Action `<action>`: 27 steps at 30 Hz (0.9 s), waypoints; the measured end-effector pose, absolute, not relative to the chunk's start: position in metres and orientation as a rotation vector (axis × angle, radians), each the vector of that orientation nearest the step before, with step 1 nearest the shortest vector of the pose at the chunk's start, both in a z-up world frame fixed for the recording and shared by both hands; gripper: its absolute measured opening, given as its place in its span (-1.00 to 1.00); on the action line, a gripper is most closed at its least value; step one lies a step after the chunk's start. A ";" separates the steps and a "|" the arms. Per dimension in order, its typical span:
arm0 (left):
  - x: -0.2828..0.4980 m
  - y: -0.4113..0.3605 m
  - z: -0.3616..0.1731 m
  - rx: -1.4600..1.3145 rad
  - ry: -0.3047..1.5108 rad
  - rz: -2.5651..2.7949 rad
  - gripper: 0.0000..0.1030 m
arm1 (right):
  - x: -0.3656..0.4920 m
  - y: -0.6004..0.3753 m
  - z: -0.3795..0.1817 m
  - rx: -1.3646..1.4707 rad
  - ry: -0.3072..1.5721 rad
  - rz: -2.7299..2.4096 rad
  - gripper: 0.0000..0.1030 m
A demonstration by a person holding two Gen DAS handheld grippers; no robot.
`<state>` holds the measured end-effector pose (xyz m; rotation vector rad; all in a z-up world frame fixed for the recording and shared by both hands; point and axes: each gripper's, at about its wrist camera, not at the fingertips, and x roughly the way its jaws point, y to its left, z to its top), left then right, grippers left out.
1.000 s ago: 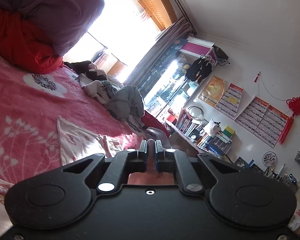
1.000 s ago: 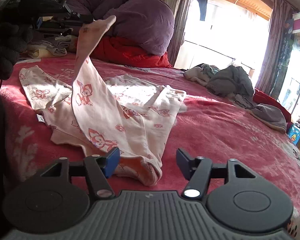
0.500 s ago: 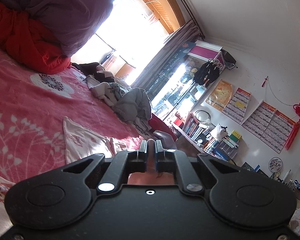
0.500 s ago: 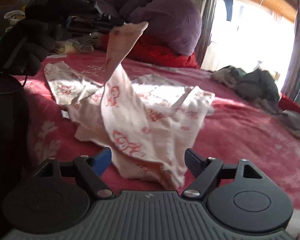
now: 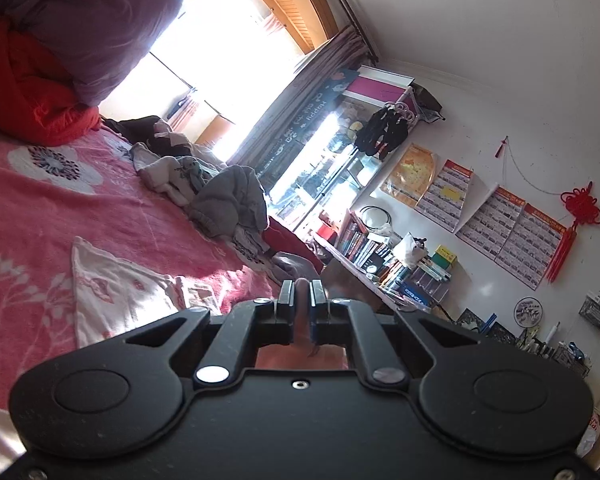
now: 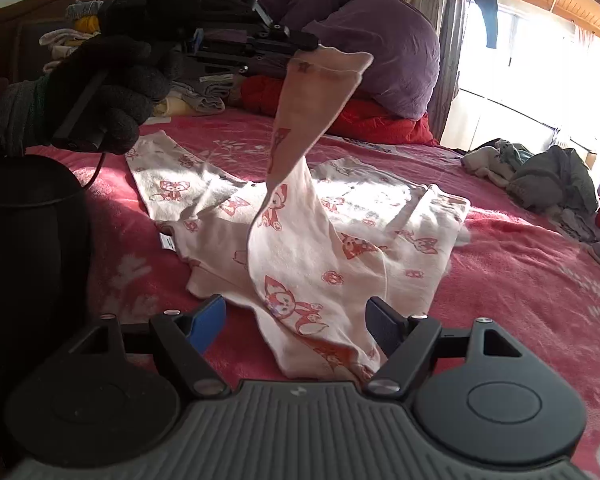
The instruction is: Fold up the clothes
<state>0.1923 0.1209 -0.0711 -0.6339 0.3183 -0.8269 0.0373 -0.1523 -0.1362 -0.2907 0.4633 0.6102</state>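
A pale pink garment (image 6: 360, 240) with red fox prints lies spread on the red bed blanket (image 6: 520, 288). One long end of it is lifted in a strip. My left gripper (image 6: 306, 45), held by a gloved hand (image 6: 108, 84), is shut on that strip's cuff (image 6: 328, 68), well above the bed. In the left wrist view the cloth shows as a thin fold between the closed fingertips of the left gripper (image 5: 299, 296), and part of the garment (image 5: 112, 292) lies below. My right gripper (image 6: 296, 320) is open low over the near hem, which lies between its blue pads (image 6: 208, 322) without being pressed.
A purple duvet (image 6: 372, 36) and a red quilt (image 6: 380, 120) are heaped at the head of the bed. A pile of grey and white clothes (image 6: 540, 180) lies at the bed's right side by the window. Folded clothes (image 6: 72, 40) are stacked against the headboard. Shelves of books (image 5: 384, 256) stand past the bed.
The left gripper carried the cuff to the right, stretching the strip higher over the garment. The right gripper's jaws spread wider and dipped towards the near hem.
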 end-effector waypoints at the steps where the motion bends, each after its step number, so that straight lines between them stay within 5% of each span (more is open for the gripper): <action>1: 0.196 0.116 -0.070 -0.630 0.316 -0.839 -0.92 | 0.038 -0.150 -0.135 -0.285 0.459 0.621 0.48; 9: 0.223 0.089 -0.070 -0.607 0.339 -0.889 -0.92 | 0.073 -0.154 -0.118 -0.059 0.451 0.642 0.41; 12: 0.232 0.083 -0.069 -0.599 0.349 -0.899 -0.92 | 0.092 -0.160 -0.119 0.017 0.487 0.642 0.12; 15: 0.243 0.076 -0.065 -0.595 0.348 -0.911 -0.92 | 0.112 -0.168 -0.123 0.141 0.531 0.647 0.08; 19: 0.262 0.068 -0.070 -0.646 0.334 -0.901 -0.92 | 0.136 -0.183 -0.130 0.293 0.583 0.672 -0.34; 27: 0.303 0.051 -0.105 -0.647 0.433 -0.832 -0.92 | 0.172 -0.236 -0.142 0.496 0.629 0.667 -0.54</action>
